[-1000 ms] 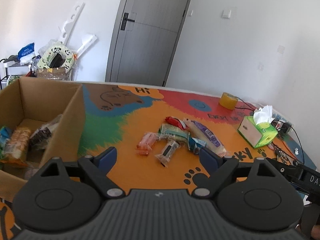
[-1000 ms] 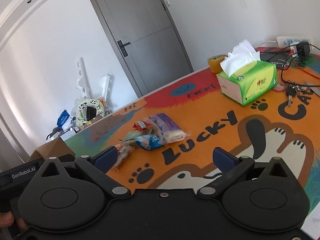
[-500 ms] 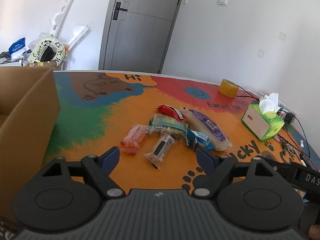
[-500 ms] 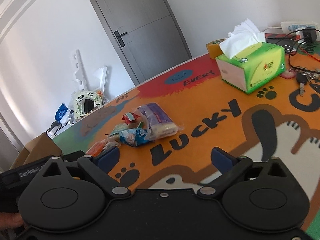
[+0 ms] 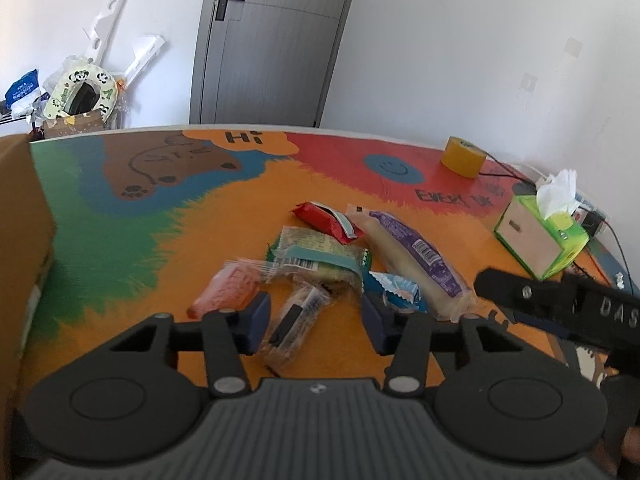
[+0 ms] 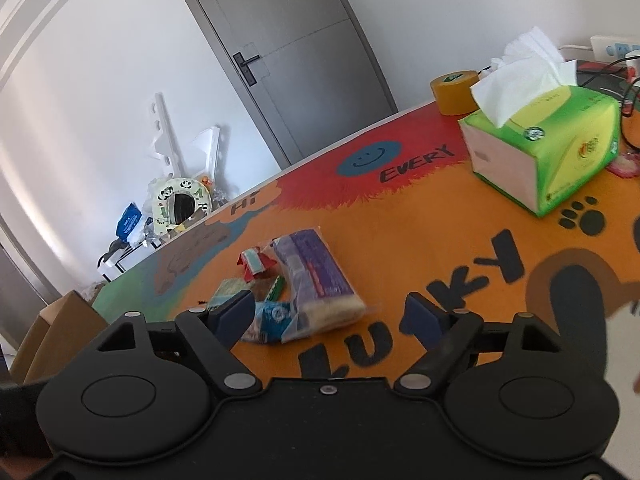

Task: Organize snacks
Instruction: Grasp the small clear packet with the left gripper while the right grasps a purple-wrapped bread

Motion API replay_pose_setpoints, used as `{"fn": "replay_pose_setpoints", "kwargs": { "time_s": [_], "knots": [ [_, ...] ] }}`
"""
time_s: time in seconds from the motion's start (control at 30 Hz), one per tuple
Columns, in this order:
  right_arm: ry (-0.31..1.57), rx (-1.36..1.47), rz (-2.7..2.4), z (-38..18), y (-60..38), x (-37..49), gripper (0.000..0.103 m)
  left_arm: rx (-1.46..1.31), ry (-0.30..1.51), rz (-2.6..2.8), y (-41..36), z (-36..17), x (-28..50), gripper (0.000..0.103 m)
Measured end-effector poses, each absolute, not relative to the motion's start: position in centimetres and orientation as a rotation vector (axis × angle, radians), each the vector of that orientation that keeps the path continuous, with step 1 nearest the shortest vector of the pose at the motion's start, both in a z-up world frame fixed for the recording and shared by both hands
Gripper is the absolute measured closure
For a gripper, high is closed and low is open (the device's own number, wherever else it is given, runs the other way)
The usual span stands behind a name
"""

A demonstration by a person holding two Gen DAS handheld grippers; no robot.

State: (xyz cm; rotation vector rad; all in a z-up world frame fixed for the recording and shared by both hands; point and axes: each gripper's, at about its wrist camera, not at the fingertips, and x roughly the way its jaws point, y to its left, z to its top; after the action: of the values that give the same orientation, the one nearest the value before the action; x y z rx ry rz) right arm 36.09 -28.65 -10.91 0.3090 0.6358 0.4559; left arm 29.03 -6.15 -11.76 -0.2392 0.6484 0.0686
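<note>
Snacks [image 5: 340, 256] lie heaped at the middle of the frame on the mat [image 5: 240, 208], loose for picking. Left gripper [image 5: 316, 314], jaws just narrowing, straddles a clear packet [image 5: 296, 320] without pressing; right gripper [image 6: 332, 316], also closing, frames the purple packet [image 6: 316, 276], empty. Box [image 5: 20, 220] waits at the left edge.

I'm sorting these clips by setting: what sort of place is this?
Probably a room in a home: a grey door, household clutter against the white wall, and a tissue box on a cartoon-printed table mat.
</note>
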Motion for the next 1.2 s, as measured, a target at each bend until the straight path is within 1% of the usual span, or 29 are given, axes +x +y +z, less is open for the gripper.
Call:
{"fn": "replay_pose_setpoints", "kwargs": {
  "time_s": [0.1, 0.23, 0.3, 0.33, 0.37, 0.4, 0.47, 0.77, 1.2],
  "knots": [
    [0.636, 0.293, 0.464, -11.0, -28.2, 37.2, 0.023, -0.243, 0.674, 0.068, -6.4, -12.4, 29.5, 0.063],
    [0.655, 0.267, 0.480, -11.5, -27.3, 38.2, 0.027, -0.249, 0.683, 0.076, -6.1, -12.7, 29.4, 0.070],
    [0.660, 0.230, 0.486, -12.0, -26.5, 38.3, 0.030, -0.250, 0.681, 0.081, -6.2, -12.7, 29.3, 0.079],
    [0.665, 0.222, 0.490, -12.1, -26.3, 38.2, 0.037, -0.248, 0.681, 0.081, -6.2, -12.7, 29.2, 0.081],
    [0.674, 0.218, 0.494, -12.3, -26.2, 38.2, 0.048, -0.248, 0.678, 0.083, -6.2, -12.8, 29.1, 0.083],
    [0.674, 0.208, 0.489, -12.5, -26.1, 38.1, 0.049, -0.249, 0.675, 0.083, -6.2, -12.8, 29.0, 0.084],
    [0.667, 0.205, 0.493, -12.4, -26.4, 37.6, 0.058, -0.252, 0.672, 0.081, -6.3, -12.9, 28.6, 0.085],
    [0.662, 0.210, 0.442, -11.8, -28.2, 34.0, 0.060, -0.290, 0.673, 0.044, -6.5, -12.8, 26.7, 0.085],
    [0.657, 0.223, 0.397, -11.7, -29.9, 28.5, 0.060, -0.295, 0.675, 0.022, -7.3, -12.9, 23.6, 0.085]
  ]
}}
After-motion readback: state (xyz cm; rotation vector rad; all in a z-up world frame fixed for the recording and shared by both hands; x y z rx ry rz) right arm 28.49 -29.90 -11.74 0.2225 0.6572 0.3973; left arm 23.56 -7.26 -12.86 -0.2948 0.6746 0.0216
